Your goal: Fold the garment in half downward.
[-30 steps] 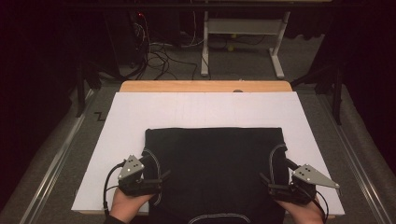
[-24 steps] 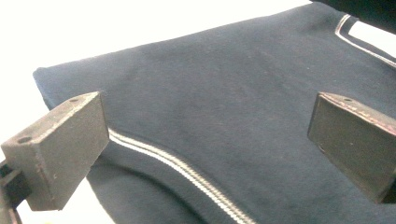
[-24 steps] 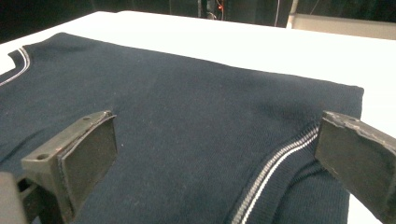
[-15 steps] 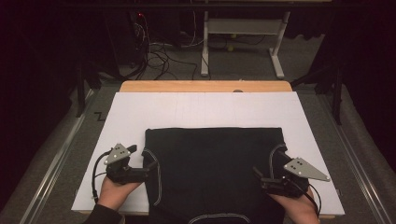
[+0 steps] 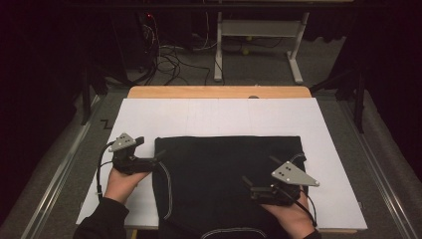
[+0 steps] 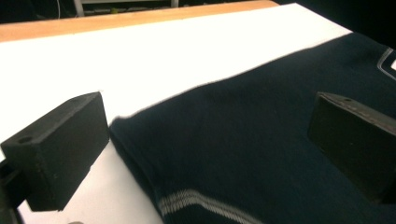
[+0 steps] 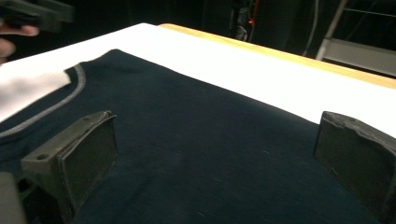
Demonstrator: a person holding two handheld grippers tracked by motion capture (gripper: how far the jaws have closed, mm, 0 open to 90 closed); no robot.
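Observation:
A dark navy sleeveless garment (image 5: 229, 174) lies flat on the white sheet (image 5: 214, 117). Grey trim (image 5: 166, 184) lines its armholes, and its neckline (image 5: 231, 230) is at the near edge. My left gripper (image 5: 155, 160) sits at the garment's left edge, pointing right. In the left gripper view it (image 6: 205, 140) is open, with the cloth (image 6: 261, 130) and a grey stripe (image 6: 201, 201) between the jaws. My right gripper (image 5: 253, 185) hovers over the garment's right half, pointing left. It (image 7: 215, 154) is open above flat cloth (image 7: 201, 121).
The wooden table edge (image 5: 219, 92) shows beyond the sheet. Behind it the floor holds cables (image 5: 169, 55) and a white desk frame (image 5: 259, 45). Bare sheet lies left, right and beyond the garment. In the right gripper view the other hand (image 7: 14, 32) is at top left.
The left gripper has moved left and farther up the table to the garment's left edge. The right gripper has moved left, inward over the cloth. The garment lies as before.

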